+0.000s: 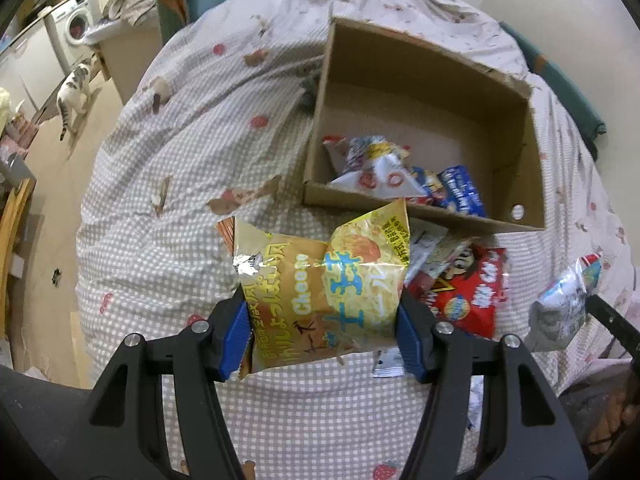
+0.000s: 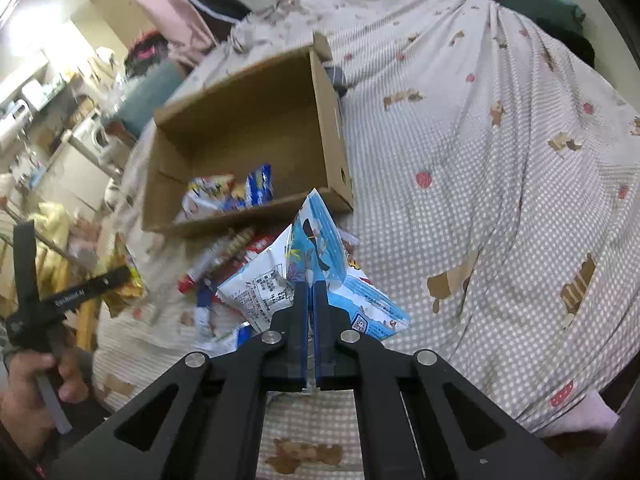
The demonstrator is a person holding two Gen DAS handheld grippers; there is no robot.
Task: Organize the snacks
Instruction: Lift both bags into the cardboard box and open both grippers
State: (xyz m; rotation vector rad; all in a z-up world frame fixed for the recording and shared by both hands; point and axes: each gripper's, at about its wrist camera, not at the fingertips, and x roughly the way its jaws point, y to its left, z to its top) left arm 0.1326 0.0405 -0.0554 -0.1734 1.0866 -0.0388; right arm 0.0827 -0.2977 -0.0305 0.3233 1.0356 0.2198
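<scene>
Left gripper [image 1: 322, 332] fingers clamped on yellow crinkled snack bag [image 1: 320, 280]; right gripper [image 2: 310, 300] fingers pinched together on blue-white foil packet [image 2: 320, 276]. Open brown cardboard box [image 1: 532, 184] lies at 1 o'clock on bed; bags to be carried clear over near wall, released inside.

Left wrist view, centre: the yellow snack bag [image 1: 320, 284] sits between the two fingers of the left gripper [image 1: 322, 332], above the bed cover [image 1: 160, 220].
Upper right: the cardboard box [image 1: 532, 148] lies on the bed cover, behind the yellow snack bag.
In the box: several snack packets [image 1: 384, 172] lie against its near wall.
Right of centre: a loose pile of snacks [image 1: 468, 292] lies on the cover, just before the box.
Far right edge: the blue-and-white snack bag [image 1: 560, 304].
Upper left: a cat [image 1: 74, 92] on the floor, a washing machine [image 1: 76, 24] behind it.
Right wrist view, centre: the blue-and-white snack bag sits in the right gripper [image 2: 311, 300], before the box.
Lower left: a hand [image 2: 32, 392] on the left gripper's handle.
</scene>
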